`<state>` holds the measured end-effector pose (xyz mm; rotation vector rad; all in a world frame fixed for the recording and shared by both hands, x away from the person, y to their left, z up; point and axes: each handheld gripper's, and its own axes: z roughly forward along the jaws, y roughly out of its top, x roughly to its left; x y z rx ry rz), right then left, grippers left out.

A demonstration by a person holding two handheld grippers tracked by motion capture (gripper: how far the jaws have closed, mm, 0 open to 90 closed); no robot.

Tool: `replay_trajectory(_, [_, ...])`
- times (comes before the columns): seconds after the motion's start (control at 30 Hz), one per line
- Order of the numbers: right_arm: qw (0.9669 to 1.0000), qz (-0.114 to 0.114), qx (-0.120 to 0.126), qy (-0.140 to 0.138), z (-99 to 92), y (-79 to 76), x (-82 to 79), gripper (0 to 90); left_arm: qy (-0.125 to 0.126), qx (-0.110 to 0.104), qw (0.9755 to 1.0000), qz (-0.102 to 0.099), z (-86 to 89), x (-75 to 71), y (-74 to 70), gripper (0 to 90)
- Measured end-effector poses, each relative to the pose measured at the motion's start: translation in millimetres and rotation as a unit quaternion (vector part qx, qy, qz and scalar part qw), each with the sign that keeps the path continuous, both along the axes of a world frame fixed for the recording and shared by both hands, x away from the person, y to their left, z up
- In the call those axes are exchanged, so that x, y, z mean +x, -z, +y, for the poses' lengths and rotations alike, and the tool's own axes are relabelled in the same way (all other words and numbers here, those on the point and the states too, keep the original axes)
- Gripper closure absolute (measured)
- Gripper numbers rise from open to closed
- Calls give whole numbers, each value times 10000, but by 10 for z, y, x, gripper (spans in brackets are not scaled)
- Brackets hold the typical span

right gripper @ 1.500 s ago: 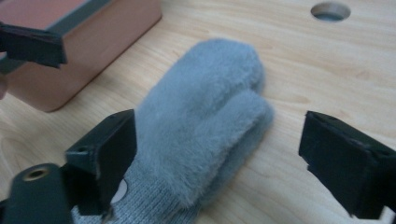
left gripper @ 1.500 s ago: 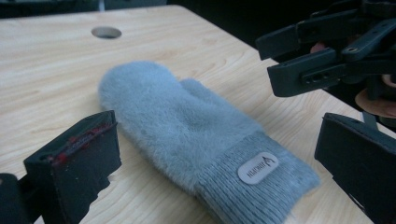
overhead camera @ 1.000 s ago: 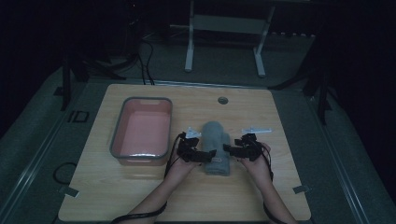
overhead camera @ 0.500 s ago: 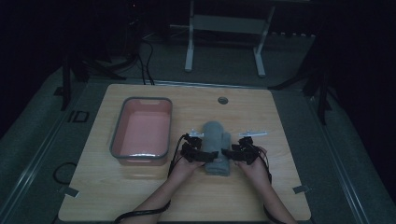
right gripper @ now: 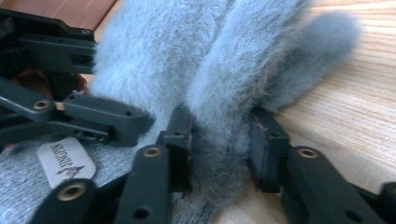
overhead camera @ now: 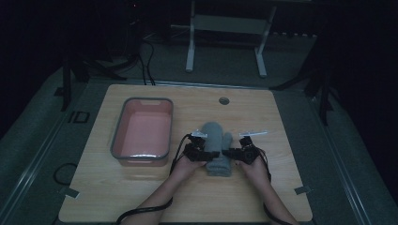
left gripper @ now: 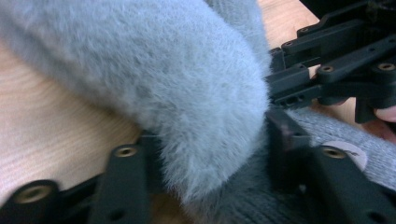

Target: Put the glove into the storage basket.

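Since a moment ago, drawn slightly toward the lower frame: left tongs (overhead camera: 202,151) and right tongs (overhead camera: 233,153), each closed on the fluffy grey mitten (overhead camera: 217,147) at centre of the desk (overhead camera: 281,140), right of the pink tray (overhead camera: 141,157); apparently gripped, ready for lifting.

Two black hand-held grippers, left gripper (overhead camera: 202,151) and right gripper (overhead camera: 237,153), with brass-coloured screws in flat-linked jaws and trailing black cables; forearms bare.

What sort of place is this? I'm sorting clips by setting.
Probably a recording lab, not a home: a lone wooden table on dark flooring, floor cables, and a metal stand behind.
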<state>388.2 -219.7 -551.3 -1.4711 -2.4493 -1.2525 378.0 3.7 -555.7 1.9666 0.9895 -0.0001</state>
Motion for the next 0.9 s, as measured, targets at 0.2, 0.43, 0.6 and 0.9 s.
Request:
replay_trajectory(0.2, [9996, -188, 93, 177, 3, -49, -69, 775, 89, -216, 9997, -13, 38, 9, -33, 742])
replay_trajectory(0.43, [9993, -272, 189, 163, -10, -172, -109, 786, 238, -230, 9994, -116, 50, -4, -202, 751])
replay_trajectory(0.6, [9987, -347, 333, 165, -22, -317, -138, 789, 315, -240, 9989, -233, 76, -12, -369, 752])
replay_trajectory(0.9, [9958, -719, 555, 123, 21, -733, -181, 790, 443, -358, 9967, -571, 197, -25, -796, 752])
